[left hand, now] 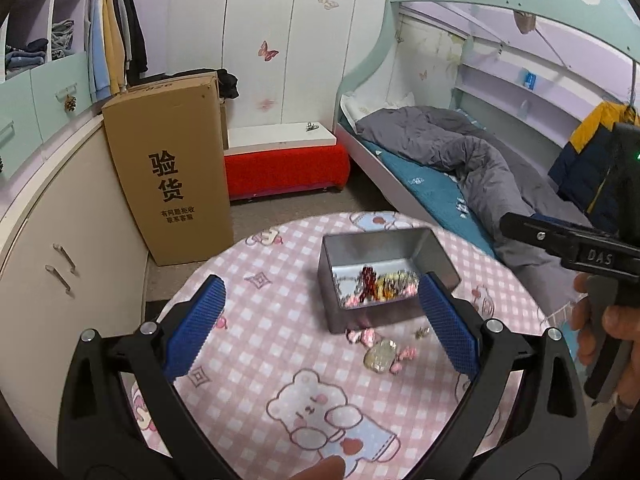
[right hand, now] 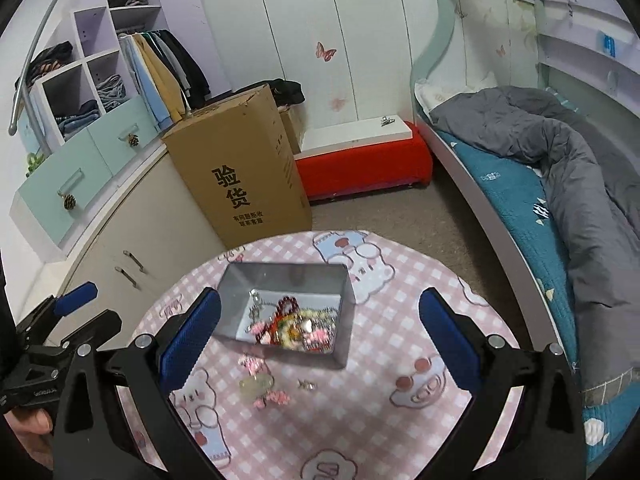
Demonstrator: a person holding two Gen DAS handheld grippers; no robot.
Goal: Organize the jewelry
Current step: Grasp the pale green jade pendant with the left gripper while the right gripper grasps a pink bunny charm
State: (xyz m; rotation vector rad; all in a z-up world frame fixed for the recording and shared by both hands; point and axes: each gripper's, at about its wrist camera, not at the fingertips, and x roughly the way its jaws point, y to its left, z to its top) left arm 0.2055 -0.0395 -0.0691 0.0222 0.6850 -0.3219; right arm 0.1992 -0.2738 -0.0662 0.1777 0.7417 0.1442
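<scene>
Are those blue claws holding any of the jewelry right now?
No. The left claw and right claw are both open and empty, above the pink checked tablecloth.

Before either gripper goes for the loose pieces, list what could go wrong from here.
1. The pale pendant piece with pink beads looks strung together; pinching one end may drag the rest.
2. The small silver charm lies flat on the tablecloth; wide pads may slip off it.
3. The metal tin sits unheld, so a bump could slide it.
</scene>
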